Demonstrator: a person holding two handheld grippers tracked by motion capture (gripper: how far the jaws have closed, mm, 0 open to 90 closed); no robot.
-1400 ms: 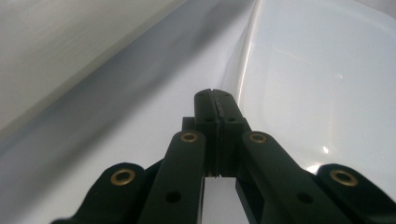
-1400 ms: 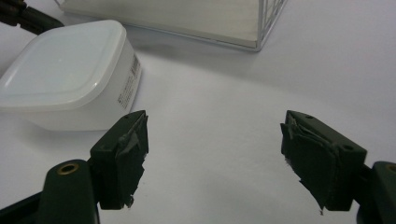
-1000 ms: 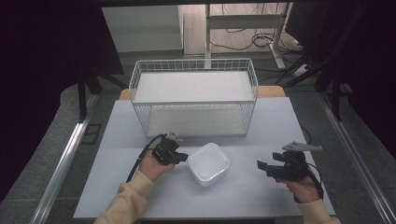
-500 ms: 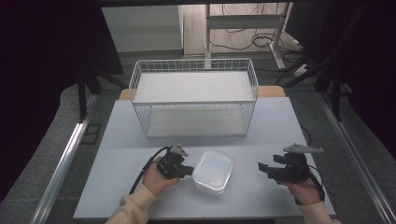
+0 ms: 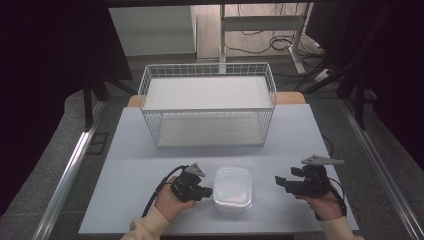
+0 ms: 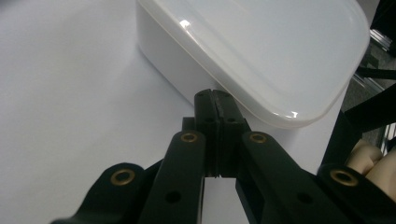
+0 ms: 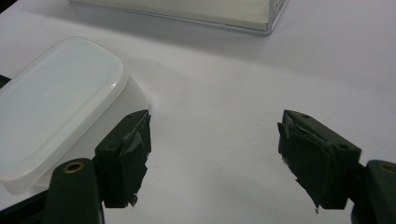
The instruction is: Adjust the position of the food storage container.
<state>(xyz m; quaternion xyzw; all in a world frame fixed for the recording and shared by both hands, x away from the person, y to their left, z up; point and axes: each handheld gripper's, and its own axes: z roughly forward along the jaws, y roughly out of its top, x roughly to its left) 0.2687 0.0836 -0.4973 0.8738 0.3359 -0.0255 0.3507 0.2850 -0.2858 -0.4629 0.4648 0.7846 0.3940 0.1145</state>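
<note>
Dark curtains and a grey floor surround a pale table (image 5: 130,165), and cables lie on the floor beyond its far edge. Seen from the high view, with the table's middle as the clock's centre, a white wire basket (image 5: 207,107) stands at twelve o'clock near the far edge, its long side facing the person.

At six o'clock, close to the near edge, sits a white lidded container (image 5: 232,189), rounded at the corners, flat on the table and well apart from the basket.

At about seven o'clock the left gripper (image 5: 202,191) lies just beside the container's left wall, pointing toward it. In the left gripper view the two black jaws are pressed together with nothing between them, and the tip (image 6: 215,100) meets the container's side just under the overhanging rim of the lid (image 6: 280,51); whether it presses the wall or merely touches cannot be told. A cable trails from this gripper toward the near edge.

At about four o'clock the right gripper (image 5: 281,182) hovers to the right of the container, pointing left toward it, near but apart. In the right gripper view its jaws stand wide apart and hold nothing (image 7: 215,154), with bare table between the pads; the container (image 7: 60,112) lies beside the left jaw.
</note>
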